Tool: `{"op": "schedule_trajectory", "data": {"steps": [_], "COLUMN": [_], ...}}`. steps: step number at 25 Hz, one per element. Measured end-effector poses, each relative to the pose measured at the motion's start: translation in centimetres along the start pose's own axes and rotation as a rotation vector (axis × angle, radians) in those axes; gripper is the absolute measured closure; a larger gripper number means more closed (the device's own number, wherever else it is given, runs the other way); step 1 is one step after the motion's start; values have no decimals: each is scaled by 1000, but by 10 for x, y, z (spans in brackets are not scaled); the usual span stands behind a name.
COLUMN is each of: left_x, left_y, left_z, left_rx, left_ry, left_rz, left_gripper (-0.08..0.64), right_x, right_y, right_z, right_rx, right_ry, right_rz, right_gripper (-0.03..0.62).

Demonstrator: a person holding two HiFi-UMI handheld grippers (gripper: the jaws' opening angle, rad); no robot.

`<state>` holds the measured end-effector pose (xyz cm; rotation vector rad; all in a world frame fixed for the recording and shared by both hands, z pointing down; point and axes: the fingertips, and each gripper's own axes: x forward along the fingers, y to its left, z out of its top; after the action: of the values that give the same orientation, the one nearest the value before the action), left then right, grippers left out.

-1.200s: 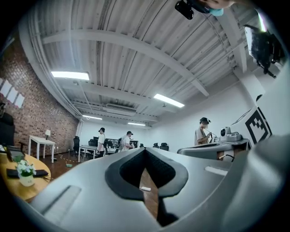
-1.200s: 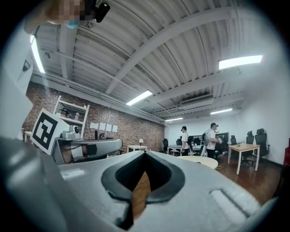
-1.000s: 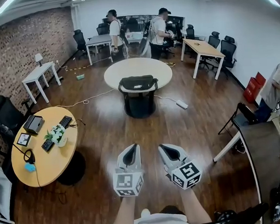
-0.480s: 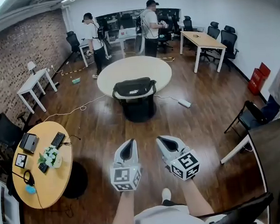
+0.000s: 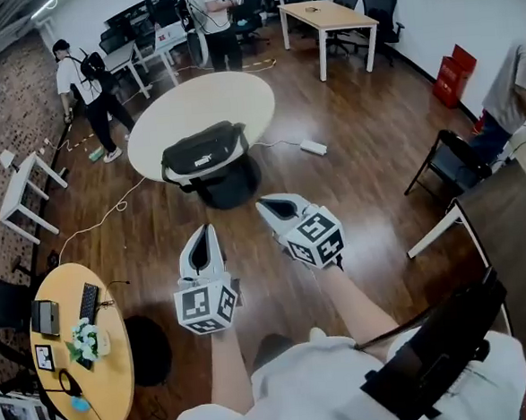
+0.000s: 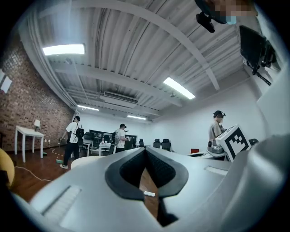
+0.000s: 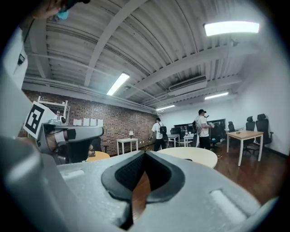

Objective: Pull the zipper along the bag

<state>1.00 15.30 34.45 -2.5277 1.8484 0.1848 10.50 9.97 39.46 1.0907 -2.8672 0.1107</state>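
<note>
Jaws of both claws pressed together, nothing pinched. Left gripper (image 5: 203, 236) and right gripper (image 5: 270, 206) are held side by side, slightly apart, tips pointing forward over bare dark wood floor (image 5: 368, 166). Black bag (image 5: 203, 152) sits well ahead of both, untouched, at the near edge of a round white table (image 5: 228, 95). Power strip (image 5: 313, 147) lies on the floor ahead-right. Round yellow table (image 5: 114, 386) stands behind and left of the left gripper, carrying a keyboard (image 5: 89, 303) and flowers (image 5: 83, 340). Brick wall (image 5: 9, 115) at far left. Two people (image 5: 88, 78) stand beyond the white table; wooden desk (image 5: 326, 13) far ahead-right.
</note>
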Motion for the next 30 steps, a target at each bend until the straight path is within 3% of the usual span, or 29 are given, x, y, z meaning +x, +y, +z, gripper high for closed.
{"op": "schedule_trajectory", "data": {"steps": [4,8,16,22,30], "left_x": [47,110,238,301,438], "left_y": [44,103,234,260,277], "left_z": [-20,-27,-11,-31,-62], "left_rx": [-20,-20,-8,-23,4], "left_ry": [12,12,-37,-17,-1], "left_rz": [-2,-14,-40,-91,-107], "left_gripper": [543,543,543,543,543], "right_x": [57,125,285,325,401], "right_y": [-20,-56,-118,-160,-290], "right_z": [-20,-30,11,-15,19], "right_rx": [4,30,-30,11,-43], "right_ry": [40,69,26,70,-41], "right_rz": [35,0,-45,-86,-119], "right_gripper": [601,601,601,601,601]}}
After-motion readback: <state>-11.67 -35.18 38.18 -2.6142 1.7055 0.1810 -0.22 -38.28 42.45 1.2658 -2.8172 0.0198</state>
